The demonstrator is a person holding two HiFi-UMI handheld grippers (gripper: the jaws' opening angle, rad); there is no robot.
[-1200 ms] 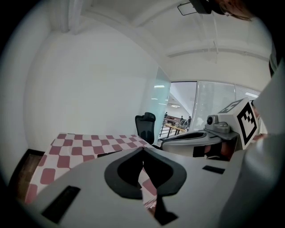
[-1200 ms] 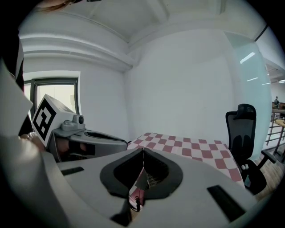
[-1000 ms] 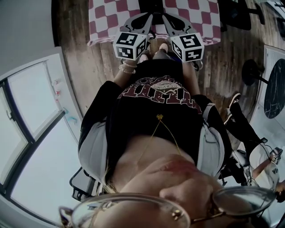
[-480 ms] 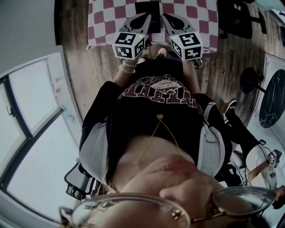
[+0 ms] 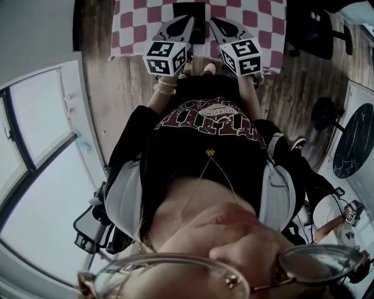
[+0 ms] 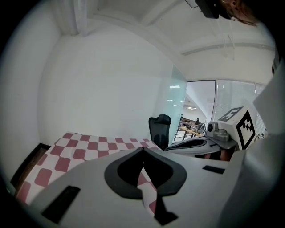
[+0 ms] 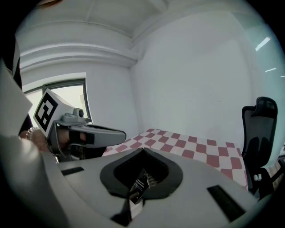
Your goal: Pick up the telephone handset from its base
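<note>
A black rectangular telephone (image 5: 190, 17) lies on the red-and-white checked tablecloth (image 5: 263, 17) at the top of the head view, partly hidden by both grippers' tips. My left gripper (image 5: 186, 23) and right gripper (image 5: 215, 23) point at it side by side from the table's near edge. The left gripper (image 6: 142, 150) has its jaws shut, with only checked cloth (image 6: 84, 149) showing through their opening. On the right gripper (image 7: 143, 150) the jaws are also shut and hold nothing. Through their opening shows a dark piece with small print and a mesh patch (image 7: 141, 181).
A black office chair (image 6: 159, 129) stands beyond the table's right end, also seen as the chair (image 7: 260, 133). Wooden floor (image 5: 117, 87) surrounds the table. A round black stand base (image 5: 324, 114) sits at right, glass walls at left, and another person (image 5: 345, 219) at lower right.
Both grippers have moved up the head view, out over the table's near edge and closer to the black telephone. Their jaws have stayed shut.
</note>
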